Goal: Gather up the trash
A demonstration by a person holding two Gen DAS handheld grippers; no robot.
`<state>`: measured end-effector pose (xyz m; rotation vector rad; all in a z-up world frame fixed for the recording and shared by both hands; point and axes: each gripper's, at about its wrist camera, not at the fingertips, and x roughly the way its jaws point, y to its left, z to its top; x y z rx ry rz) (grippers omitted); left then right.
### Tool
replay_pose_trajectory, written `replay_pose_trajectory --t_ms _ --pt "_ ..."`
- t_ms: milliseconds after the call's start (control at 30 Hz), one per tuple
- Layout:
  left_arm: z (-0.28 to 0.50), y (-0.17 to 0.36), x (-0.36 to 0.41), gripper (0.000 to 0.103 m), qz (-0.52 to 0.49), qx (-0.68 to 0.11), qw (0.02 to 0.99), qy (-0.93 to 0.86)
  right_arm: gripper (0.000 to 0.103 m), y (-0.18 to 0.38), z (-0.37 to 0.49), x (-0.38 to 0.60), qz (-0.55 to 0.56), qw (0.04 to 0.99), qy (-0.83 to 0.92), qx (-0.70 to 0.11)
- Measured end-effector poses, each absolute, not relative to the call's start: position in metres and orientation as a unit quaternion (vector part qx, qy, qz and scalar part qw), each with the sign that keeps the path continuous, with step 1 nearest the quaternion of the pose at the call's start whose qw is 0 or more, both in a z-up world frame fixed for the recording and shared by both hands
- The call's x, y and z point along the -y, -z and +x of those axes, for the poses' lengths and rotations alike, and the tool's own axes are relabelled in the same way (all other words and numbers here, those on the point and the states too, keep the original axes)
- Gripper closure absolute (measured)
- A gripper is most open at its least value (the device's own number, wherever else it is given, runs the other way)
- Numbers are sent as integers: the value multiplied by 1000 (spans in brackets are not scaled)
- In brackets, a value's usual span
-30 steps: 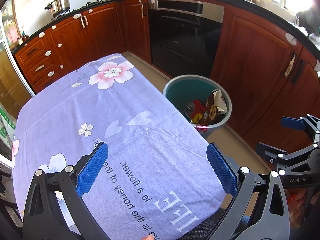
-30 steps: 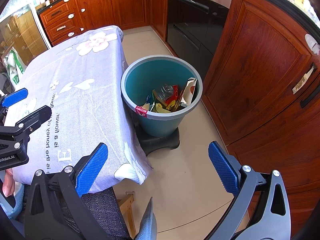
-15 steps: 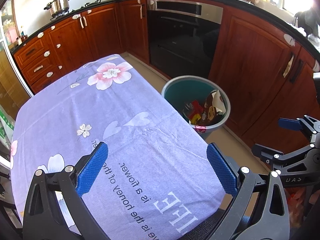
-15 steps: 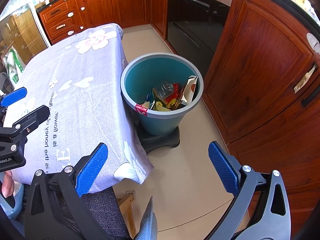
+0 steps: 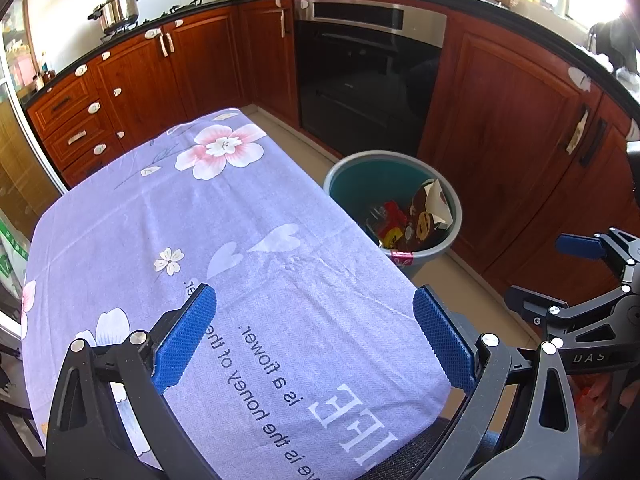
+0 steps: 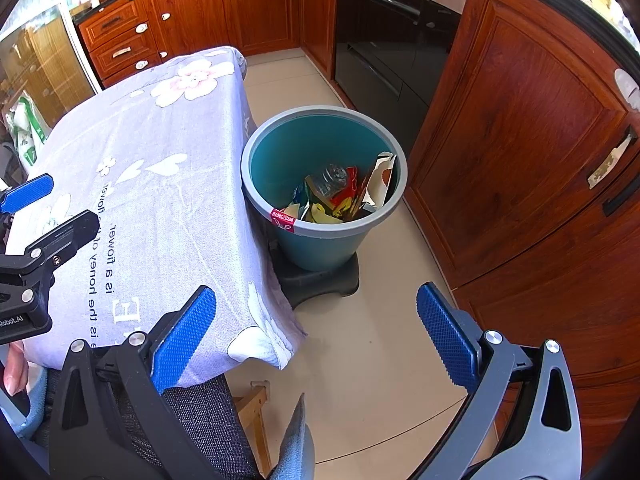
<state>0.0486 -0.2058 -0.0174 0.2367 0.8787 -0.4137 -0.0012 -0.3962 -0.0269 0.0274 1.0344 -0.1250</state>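
A teal trash bin (image 6: 320, 240) with a grey rim stands on the floor at the table's right side; it also shows in the left wrist view (image 5: 434, 256). Inside lie several wrappers and a crushed bottle (image 6: 340, 196). My left gripper (image 5: 316, 336) is open and empty above the near end of the table with the purple floral cloth (image 5: 180, 208). My right gripper (image 6: 316, 332) is open and empty, above the floor just right of the table's near corner, short of the bin. No loose trash shows on the cloth.
Red wooden cabinets (image 6: 520, 120) and a black oven (image 5: 360, 80) line the far and right sides. The bin sits on a dark base (image 6: 320, 280). A chair (image 6: 192, 420) is below the table's near corner. Beige floor (image 6: 380, 360) lies between table and cabinets.
Both grippers have drifted slightly back toward me; the views shift a little. Both stay open and empty.
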Motion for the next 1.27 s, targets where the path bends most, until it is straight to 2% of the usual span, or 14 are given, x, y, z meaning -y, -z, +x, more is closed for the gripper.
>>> replay_pose_trajectory --t_ms 1267 --pt "50 24 200 4 121 -424 876 195 7 24 9 393 -7 864 59 -500"
